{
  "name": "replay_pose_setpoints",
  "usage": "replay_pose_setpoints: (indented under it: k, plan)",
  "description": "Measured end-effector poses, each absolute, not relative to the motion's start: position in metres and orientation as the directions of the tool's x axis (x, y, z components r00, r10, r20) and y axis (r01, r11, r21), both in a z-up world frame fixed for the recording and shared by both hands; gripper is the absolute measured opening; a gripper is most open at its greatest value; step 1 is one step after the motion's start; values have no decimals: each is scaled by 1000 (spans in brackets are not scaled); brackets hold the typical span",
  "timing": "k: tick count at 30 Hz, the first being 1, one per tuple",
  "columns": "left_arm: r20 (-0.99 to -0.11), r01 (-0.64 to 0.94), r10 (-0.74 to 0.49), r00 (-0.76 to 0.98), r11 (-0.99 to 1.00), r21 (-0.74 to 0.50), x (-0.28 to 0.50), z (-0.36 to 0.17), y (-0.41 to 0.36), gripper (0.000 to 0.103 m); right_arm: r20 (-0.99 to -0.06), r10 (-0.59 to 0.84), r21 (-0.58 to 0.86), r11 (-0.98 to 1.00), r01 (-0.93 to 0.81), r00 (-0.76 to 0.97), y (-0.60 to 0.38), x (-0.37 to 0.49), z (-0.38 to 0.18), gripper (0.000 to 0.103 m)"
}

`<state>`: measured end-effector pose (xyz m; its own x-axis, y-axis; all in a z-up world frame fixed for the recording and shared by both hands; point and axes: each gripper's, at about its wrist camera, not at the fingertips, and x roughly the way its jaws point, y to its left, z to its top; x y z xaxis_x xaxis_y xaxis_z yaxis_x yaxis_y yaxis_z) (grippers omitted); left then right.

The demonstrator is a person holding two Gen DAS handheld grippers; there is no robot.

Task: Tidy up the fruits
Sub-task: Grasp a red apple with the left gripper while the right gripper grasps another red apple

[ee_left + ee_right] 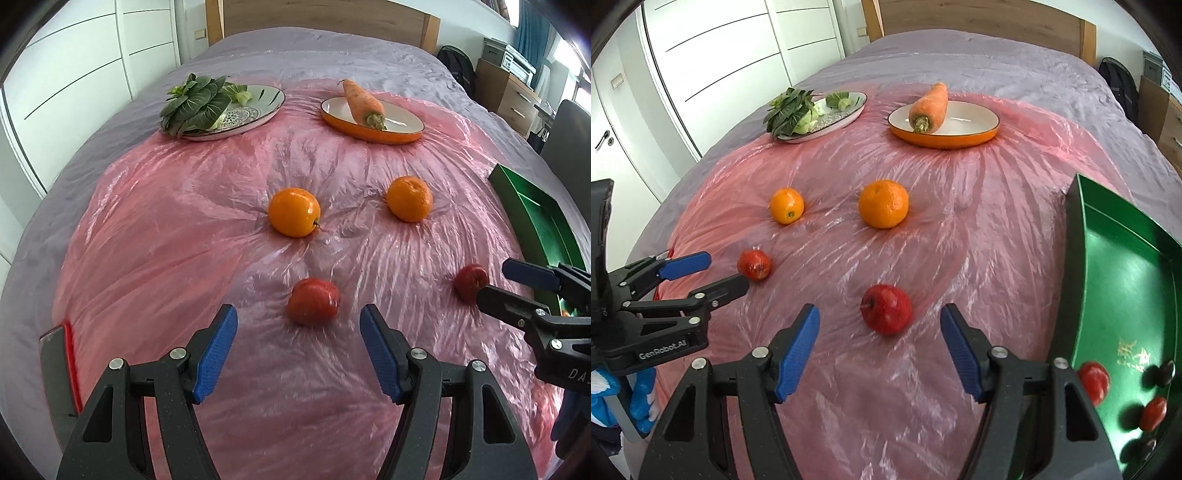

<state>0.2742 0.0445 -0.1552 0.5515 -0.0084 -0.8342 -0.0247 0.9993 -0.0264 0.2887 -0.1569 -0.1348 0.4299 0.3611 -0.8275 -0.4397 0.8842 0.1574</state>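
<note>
- Two grippers, left gripper (298, 354) and right gripper (880, 349), each stand agape and empty, framing one red apple: left apple (313, 301), right apple (885, 308).
- Advisable technique: lower until the pads straddle the fruit's widest girth, then close gently; the plastic sheet (960, 251) looks slippery.
- Two oranges (883, 204) lie beyond.
- Green tray (1115, 266), at right, holds fruit already.

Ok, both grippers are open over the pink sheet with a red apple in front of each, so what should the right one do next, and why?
Probably ease the right gripper forward and down until its open jaws straddle the red apple just ahead, then close. Nothing is between the jaws yet, the apple lies loose on the pink sheet, and the green tray that already holds red fruit sits just to its right.
</note>
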Motion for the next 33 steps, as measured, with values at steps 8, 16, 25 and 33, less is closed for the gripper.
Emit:
replay_pose_setpoints:
  k: [8,16,25,33]
  plan:
    - [-842,-17,-8,539,1000,-21,282,-167,43,63,-830,374,172,877,-448,414,-153,298,-145,67]
    - [-844,-21,-10,537,999,-26,286,-173,45,58,-848,361,167,877,-451,388,-149,303,-159,57]
    - [-838,6,-29,545,1000,-30,285,-176,45,36,-860,347,165,883,-439,375,-152,305,-170,35]
    - [-826,29,-42,562,999,-31,279,-170,43,29,-863,334,151,887,-437,380,-151,305,-169,30]
